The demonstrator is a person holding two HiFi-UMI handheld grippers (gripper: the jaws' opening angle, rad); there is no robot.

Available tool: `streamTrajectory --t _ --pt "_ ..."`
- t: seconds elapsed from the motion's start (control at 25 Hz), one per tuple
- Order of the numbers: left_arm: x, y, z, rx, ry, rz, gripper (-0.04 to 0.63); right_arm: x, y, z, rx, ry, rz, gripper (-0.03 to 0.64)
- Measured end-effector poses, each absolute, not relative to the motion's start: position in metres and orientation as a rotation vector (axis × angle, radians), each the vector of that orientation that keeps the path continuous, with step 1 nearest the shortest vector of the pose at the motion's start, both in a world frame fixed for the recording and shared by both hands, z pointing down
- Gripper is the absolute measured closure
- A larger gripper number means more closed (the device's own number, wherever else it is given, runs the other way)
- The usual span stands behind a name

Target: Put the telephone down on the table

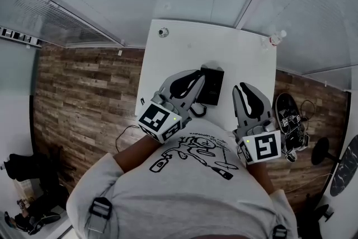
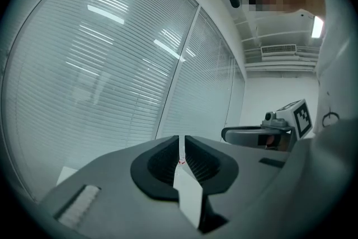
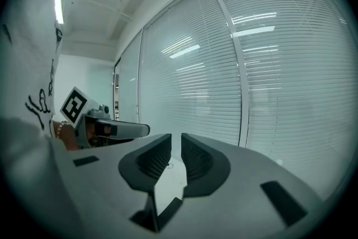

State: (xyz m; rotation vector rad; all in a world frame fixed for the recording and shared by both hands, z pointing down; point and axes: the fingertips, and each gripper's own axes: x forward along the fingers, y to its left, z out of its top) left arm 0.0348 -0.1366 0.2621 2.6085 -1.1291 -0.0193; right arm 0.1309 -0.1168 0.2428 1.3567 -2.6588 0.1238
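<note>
Two closed grippers (nothing held), left gripper (image 1: 196,78), right gripper (image 1: 242,89), telephone (image 1: 212,87) resting on table (image 1: 235,47).

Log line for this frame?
left gripper: jaws shut, empty | right gripper: jaws shut, empty | telephone: on table

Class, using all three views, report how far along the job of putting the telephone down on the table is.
Done: the black telephone lies flat on the white table.
In hand: nothing. The left tongs and right tongs are both shut with nothing between them.
Left: seemingly nothing, since the telephone already rests on the table, free of both tongs.
</note>
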Motion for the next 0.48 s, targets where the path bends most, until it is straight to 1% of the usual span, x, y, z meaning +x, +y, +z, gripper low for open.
streamTrajectory --t 0.48 --pt "0.039 -0.1293 0.2656 2.595 -1.104 -0.014 0.566 0.1334 -0.1119 0.2437 1.359 -2.653 0.142 0.568"
